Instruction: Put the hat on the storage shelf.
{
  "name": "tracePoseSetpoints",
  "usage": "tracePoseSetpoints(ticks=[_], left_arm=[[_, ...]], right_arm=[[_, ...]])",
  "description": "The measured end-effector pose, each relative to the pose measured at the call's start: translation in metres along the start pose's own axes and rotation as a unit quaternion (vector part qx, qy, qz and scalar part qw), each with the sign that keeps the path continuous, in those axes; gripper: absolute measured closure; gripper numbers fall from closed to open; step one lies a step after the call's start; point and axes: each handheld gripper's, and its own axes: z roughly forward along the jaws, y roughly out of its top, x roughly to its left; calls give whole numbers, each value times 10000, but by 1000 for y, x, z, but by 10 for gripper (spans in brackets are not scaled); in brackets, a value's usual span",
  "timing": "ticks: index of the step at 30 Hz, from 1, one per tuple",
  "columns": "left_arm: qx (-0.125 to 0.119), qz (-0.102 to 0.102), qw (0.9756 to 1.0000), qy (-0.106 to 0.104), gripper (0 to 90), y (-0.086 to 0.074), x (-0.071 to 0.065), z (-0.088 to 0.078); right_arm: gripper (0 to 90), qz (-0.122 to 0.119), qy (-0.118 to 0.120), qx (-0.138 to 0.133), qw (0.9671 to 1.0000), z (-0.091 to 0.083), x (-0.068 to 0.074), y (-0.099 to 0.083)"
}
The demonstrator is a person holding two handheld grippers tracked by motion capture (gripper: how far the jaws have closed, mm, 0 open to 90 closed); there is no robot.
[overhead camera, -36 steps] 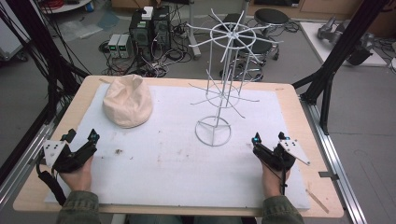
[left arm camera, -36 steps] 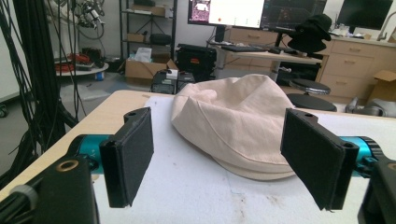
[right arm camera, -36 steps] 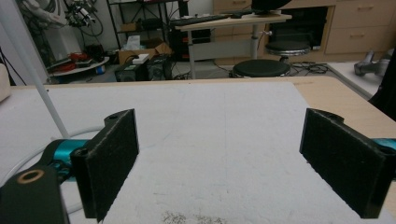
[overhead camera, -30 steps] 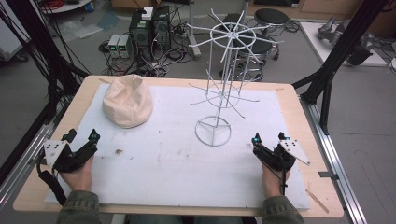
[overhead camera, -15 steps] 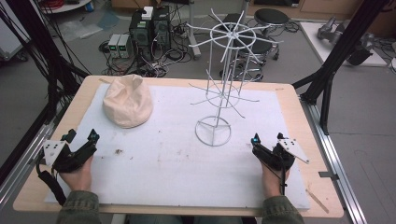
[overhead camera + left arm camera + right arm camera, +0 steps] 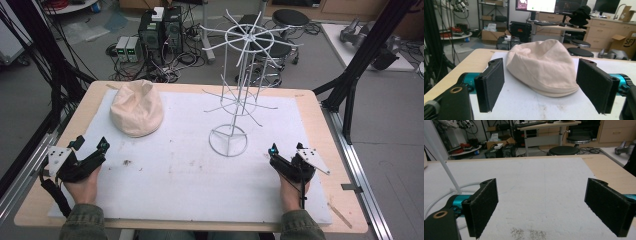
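Observation:
A cream cloth cap (image 6: 136,107) lies on the white mat at the back left. In the left gripper view the cap (image 6: 544,66) sits just ahead of the jaws. My left gripper (image 6: 91,143) rests near the front left edge, open and holding nothing (image 6: 544,86). A white wire rack (image 6: 240,75) with spoke arms stands upright right of centre on its ring base (image 6: 228,140). My right gripper (image 6: 286,148) rests on the mat to the right of that base, open and holding nothing (image 6: 546,206). The rack's pole (image 6: 441,160) rises at the left of the right gripper view.
The white mat (image 6: 175,175) covers most of the wooden table (image 6: 320,115). Small dark specks (image 6: 125,162) mark the mat near the left gripper. Black frame struts (image 6: 360,65) flank both sides. Computers (image 6: 160,30) and stools (image 6: 292,17) stand on the floor behind.

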Motion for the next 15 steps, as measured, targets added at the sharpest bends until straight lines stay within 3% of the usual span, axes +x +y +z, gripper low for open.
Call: tracePoseSetpoints(ticks=[6,9,15], left_arm=[[47,-170,9992,-346,238,19,-4,2],[45,-196,9992,-359,238,22,-5,4],[118,-223,9991,-345,239,33,-6,19]], right_arm=[[108,-73,-115,58,9999,0,-1,-1],[108,-96,-200,78,9997,0,-2,-1],[108,-116,-134,15,9998,-1,-1,0]])
